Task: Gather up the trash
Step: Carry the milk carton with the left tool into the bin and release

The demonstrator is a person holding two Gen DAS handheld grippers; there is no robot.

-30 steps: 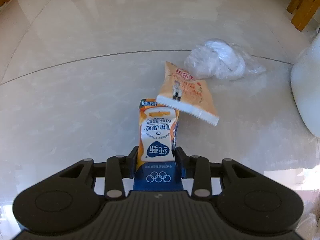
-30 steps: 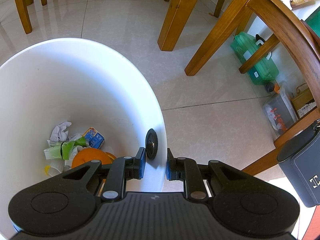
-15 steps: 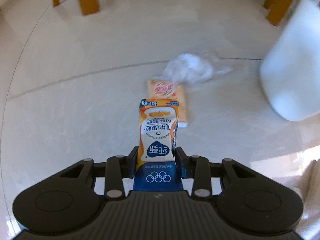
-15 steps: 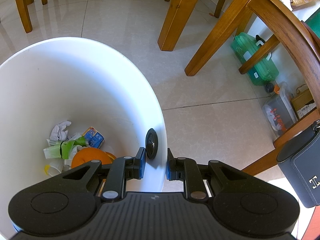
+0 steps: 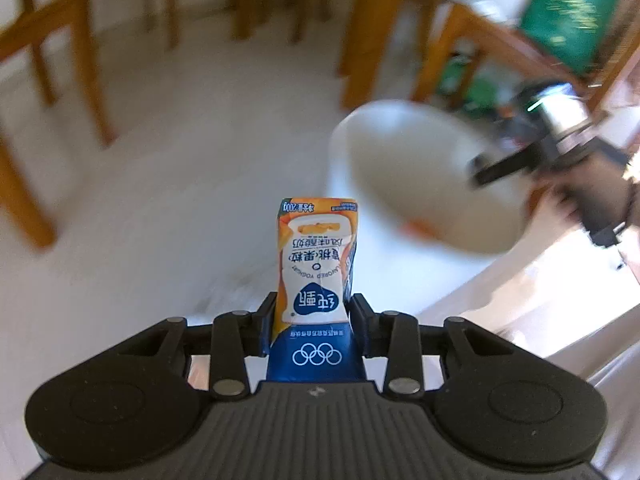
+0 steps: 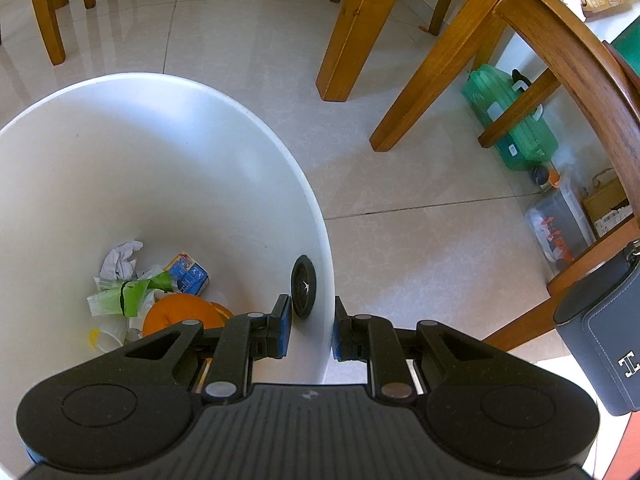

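Wooden chair legs (image 6: 348, 36) and a table frame (image 6: 560, 52) stand on the pale tiled floor (image 6: 420, 240) around a white trash bin (image 6: 200, 168); beyond the bin's far right side, a green plastic container (image 6: 512, 120) and a clear box (image 6: 560, 228) sit under the table, and a dark leather bag (image 6: 600, 340) hangs at the right edge.

The left tongs (image 5: 314, 320) are clenched on a yogurt carton (image 5: 316, 268), gripping its lower half while the printed top juts forward, held in the air short of the bin (image 5: 420, 176). The right tongs (image 6: 308, 320) are closed over the bin's near rim, one finger inside and one outside, beside a black round knob (image 6: 304, 286) on the inner wall.

Only the right wrist view shows the bin's bottom: crumpled white paper (image 6: 120, 258), a green wrapper (image 6: 132, 292), a small blue carton (image 6: 188, 274) and something orange (image 6: 180, 314). The blurred left wrist view alone shows the right tongs (image 5: 500, 166) from outside at the bin's far-right rim.
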